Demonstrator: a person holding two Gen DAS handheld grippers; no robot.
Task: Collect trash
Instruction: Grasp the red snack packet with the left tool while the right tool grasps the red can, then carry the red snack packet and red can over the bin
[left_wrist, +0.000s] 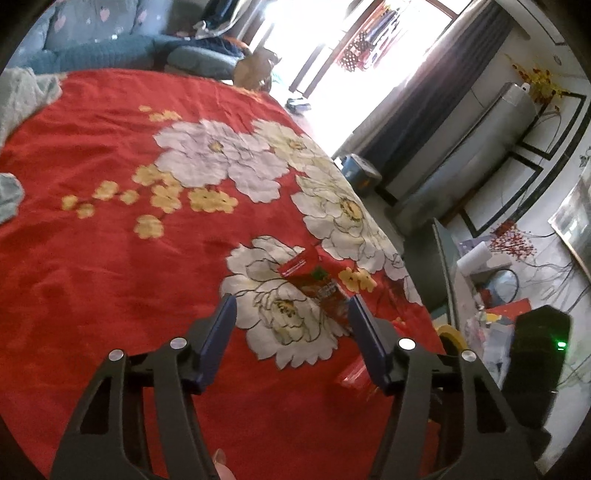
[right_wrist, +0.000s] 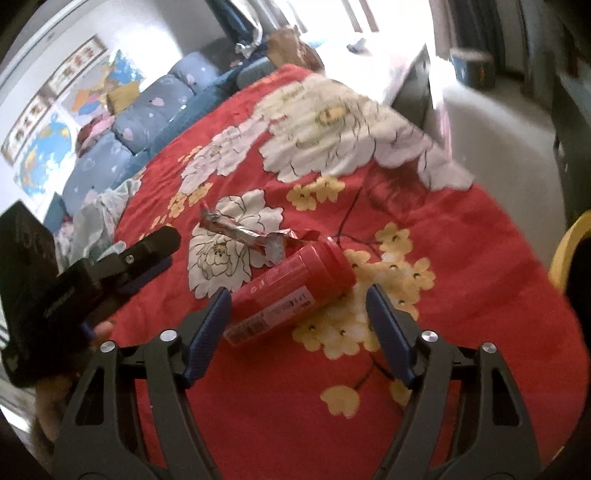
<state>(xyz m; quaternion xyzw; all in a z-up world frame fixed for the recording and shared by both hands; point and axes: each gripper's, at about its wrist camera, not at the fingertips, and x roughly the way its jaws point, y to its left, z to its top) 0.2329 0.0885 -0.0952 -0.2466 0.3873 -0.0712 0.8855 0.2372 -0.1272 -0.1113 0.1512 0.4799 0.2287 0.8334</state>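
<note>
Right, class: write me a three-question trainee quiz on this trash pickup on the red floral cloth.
1. True or false: the red bottle stands upright.
2. What lies just beyond the bottle's cap? A) crumpled wrapper B) spoon C) cup
3. Fill in: the right gripper is ____, with the bottle lying across the gap between its fingers.

Key: 1 false, it lies on its side; 2 A; 3 open.

I count one red canister (right_wrist: 295, 291) lying between my right fingers (right_wrist: 212, 325), one crumpled foil wrapper (right_wrist: 240, 234) just beyond them, and one red wrapper (left_wrist: 317, 288) ahead of my left fingers (left_wrist: 221, 332).
</note>
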